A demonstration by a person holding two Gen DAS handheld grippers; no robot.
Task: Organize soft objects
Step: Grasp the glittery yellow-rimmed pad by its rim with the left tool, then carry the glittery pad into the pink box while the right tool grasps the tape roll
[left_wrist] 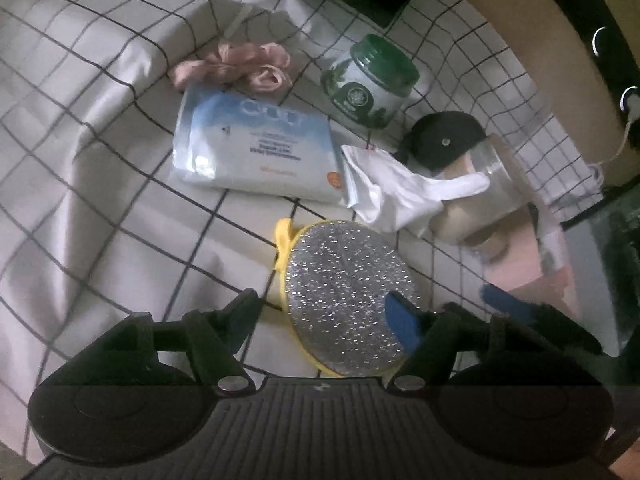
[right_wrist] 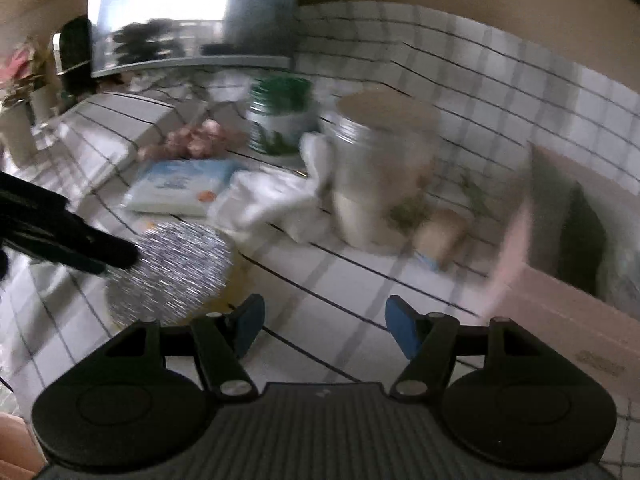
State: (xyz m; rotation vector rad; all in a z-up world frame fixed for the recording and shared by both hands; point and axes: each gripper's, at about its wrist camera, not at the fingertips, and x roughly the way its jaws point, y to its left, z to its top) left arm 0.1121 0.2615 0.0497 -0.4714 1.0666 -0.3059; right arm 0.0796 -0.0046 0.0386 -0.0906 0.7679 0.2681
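A round silver scrubber (left_wrist: 340, 300) with a yellow rim lies flat on the checked sheet (left_wrist: 100, 128). My left gripper (left_wrist: 324, 312) hovers open right over its near part, and the pads do not press on it. Behind it lie a white cloth (left_wrist: 400, 192), a blue-and-white wipes pack (left_wrist: 256, 148) and a pink scrunchie (left_wrist: 236, 66). The right wrist view is blurred. There my right gripper (right_wrist: 325, 324) stands open over bare sheet with nothing between its fingers. The scrubber (right_wrist: 172, 272) lies to its left, with a left finger (right_wrist: 80, 248) over it.
A green-lidded jar (left_wrist: 368, 84) stands at the back. Right of the cloth are a clear jar (left_wrist: 480, 192) and a black round thing (left_wrist: 444, 140). An open pink box (right_wrist: 560, 300) sits at the right. A wall runs behind.
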